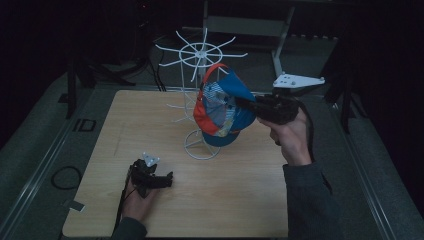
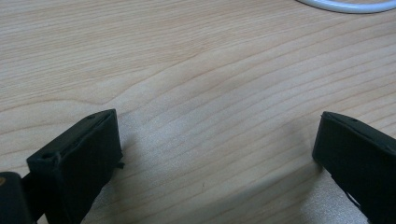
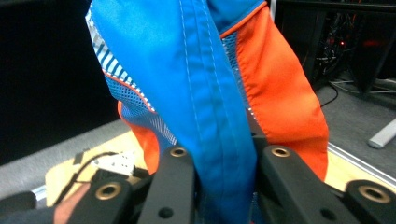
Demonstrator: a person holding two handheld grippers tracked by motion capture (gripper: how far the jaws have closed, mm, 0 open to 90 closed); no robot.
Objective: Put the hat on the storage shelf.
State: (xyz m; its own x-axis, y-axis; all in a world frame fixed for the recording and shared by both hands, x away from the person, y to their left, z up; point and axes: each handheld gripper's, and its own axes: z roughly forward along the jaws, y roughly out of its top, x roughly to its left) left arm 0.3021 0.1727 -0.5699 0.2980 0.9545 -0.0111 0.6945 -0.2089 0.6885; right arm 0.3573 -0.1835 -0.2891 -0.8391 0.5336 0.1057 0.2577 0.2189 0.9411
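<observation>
Cap gripped beside the wire rack

My right gripper (image 1: pixel 245 104) clamps the blue and orange cap (image 1: pixel 220 110), a fold of its blue fabric (image 3: pixel 205 93) pinched between the jaws, and holds it in the air against the white wire rack (image 1: pixel 200 55) above the wooden table (image 1: pixel 225 190). My left gripper (image 1: pixel 167 177) rests low on the table near the front edge, jaws spread wide with nothing between them

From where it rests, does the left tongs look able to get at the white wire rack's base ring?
Probably yes. The left tongs lie open on the table, with bare wood between them and the rack's base ring. The cap is held higher up in the right tongs.
</observation>
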